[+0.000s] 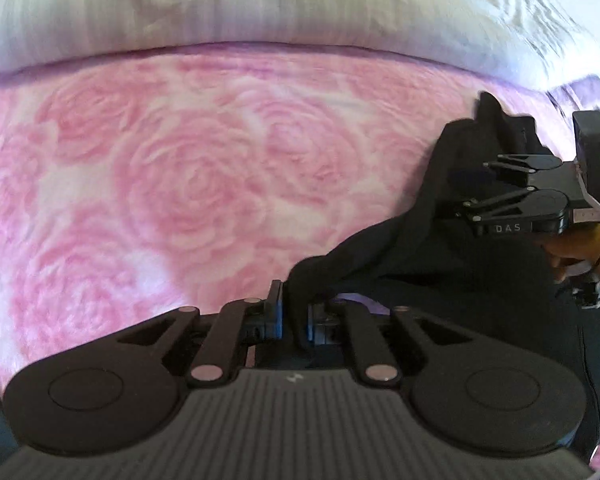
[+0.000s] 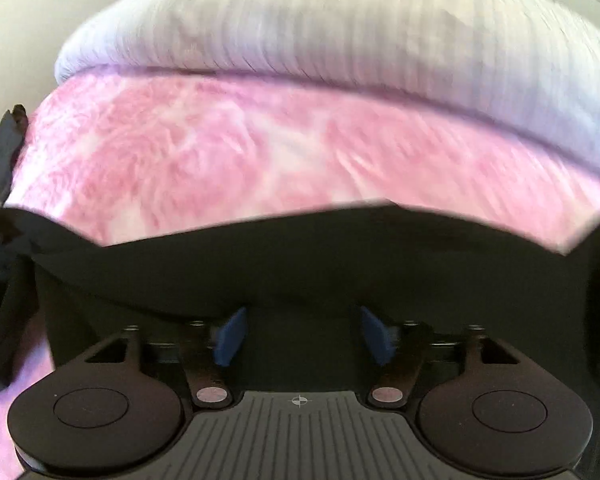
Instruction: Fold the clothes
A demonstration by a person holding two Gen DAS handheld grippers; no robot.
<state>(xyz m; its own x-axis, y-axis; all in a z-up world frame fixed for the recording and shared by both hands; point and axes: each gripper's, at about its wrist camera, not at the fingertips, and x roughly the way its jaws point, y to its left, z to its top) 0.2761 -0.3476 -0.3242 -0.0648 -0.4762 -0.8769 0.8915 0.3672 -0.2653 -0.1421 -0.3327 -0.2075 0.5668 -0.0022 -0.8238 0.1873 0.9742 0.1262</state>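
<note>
Pink rose-patterned fleece, a blanket (image 1: pixel 204 184), covers the bed and fills the middle of both views. Behind it lies a pale ribbed quilt (image 1: pixel 260 4), bunched into a long roll along the far edge; the right wrist view shows it ending at the left against a cream wall (image 2: pixel 16 28), which the left wrist view does not show.

The black garment (image 1: pixel 416 248) is next in size. In the left wrist view it hangs as a dark drape on the right side, stretched from one tool across to the other above the blanket. In the right wrist view it (image 2: pixel 300 256) spans nearly the whole width as a wide black band with a jagged upper edge, hiding the lower part of the blanket.

The left gripper (image 1: pixel 294 316) has its blue-padded fingers drawn close together, pinching a gathered fold of the garment between them. The right gripper (image 2: pixel 300 334) has its blue pads spread wide apart, with black cloth lying between and over them; the pads do not press on it. Only the left wrist view shows the right gripper (image 1: pixel 466 186) from outside, its linkages against the cloth and a green light on its housing, with the person's hand (image 1: pixel 576 256) below it.
</note>
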